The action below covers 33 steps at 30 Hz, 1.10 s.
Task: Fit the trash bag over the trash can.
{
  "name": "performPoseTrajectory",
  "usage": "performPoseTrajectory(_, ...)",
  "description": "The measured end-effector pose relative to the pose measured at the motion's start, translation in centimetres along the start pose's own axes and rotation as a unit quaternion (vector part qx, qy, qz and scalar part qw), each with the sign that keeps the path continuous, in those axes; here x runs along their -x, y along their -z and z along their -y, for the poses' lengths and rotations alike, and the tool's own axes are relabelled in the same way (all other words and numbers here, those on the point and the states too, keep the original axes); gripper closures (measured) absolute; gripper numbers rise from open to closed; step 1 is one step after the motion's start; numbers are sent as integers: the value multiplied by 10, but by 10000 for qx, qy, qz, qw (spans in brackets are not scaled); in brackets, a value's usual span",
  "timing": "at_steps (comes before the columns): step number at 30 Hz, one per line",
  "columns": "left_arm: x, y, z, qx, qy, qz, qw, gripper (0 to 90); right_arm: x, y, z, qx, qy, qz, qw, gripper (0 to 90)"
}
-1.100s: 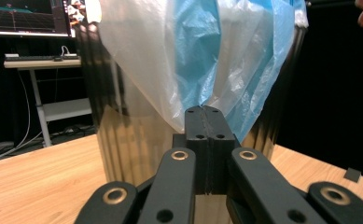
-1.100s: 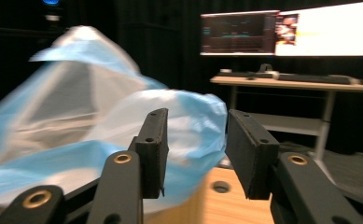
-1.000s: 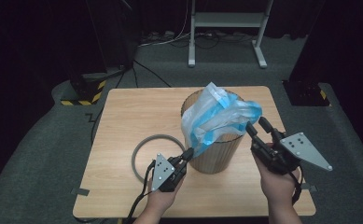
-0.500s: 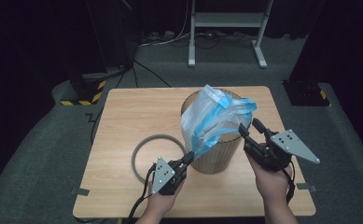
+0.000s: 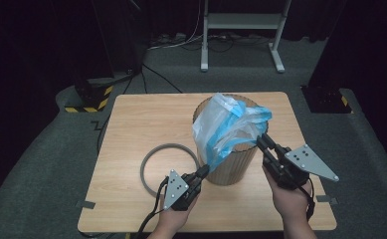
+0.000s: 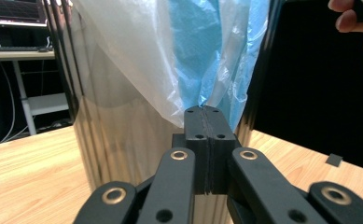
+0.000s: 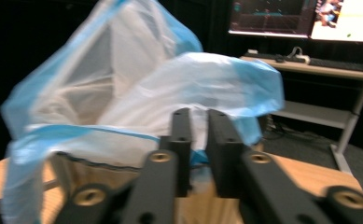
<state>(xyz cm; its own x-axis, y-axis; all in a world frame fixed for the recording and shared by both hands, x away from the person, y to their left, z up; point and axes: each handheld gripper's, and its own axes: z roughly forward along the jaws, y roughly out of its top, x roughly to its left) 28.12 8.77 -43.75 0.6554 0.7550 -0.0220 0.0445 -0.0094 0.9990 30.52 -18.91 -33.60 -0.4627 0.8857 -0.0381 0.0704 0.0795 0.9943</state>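
A round wooden bin stands mid-table with a clear and blue plastic bag bulging out of its top. My left gripper sits low against the bin's near left side and is shut on a hanging edge of the bag. In the left gripper view the jaws meet at the tips, pinching the bag in front of the bin wall. My right gripper is at the bin's right rim. Its jaws stand a narrow gap apart just short of the bag.
A grey ring lies flat on the table left of the bin. Past the table stand a white frame and a yellow-black striped base. The right hand's fingers show in the left gripper view.
My right gripper has dropped and come in leftward from the bag's upper right edge to the bin's rim. The left gripper has held its grip in place.
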Motion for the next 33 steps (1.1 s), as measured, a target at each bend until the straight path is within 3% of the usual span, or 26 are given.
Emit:
performPoseTrajectory(4, 8, -4, 1, -35, 18, 145, 9999, 895, -10, 2, -2, 106, -58, -284, 9995, 617)
performPoseTrajectory(7, 17, -12, 6, -159, -97, 253, 9995, 895, -20, 1, -2, 110, -83, -391, 9991, 586)
performPoseTrajectory(16, 24, -20, 8, -143, -272, 147, 9994, 892, -52, -5, -4, 161, -30, -714, 9973, 527)
performPoseTrajectory(20, 23, -18, 8, -121, -305, 93, 9994, 892, -61, -14, 1, -25, 126, -617, 9980, 528)
performPoseTrajectory(26, 22, -16, 8, -112, -286, 114, 9995, 892, -70, -17, 6, -32, 450, -465, 9979, 679)
performPoseTrajectory(28, 21, -15, 7, -99, -287, 105, 9995, 892, -69, -14, 5, 5, 500, -578, 9971, 814)
performPoseTrajectory(29, 20, -14, 7, -80, -297, 88, 9995, 890, -70, -13, 5, 20, 525, -514, 9973, 842)
performPoseTrajectory(33, 20, -11, 5, 17, -232, 46, 9997, 884, -65, -7, 4, 45, 616, -373, 9974, 896)
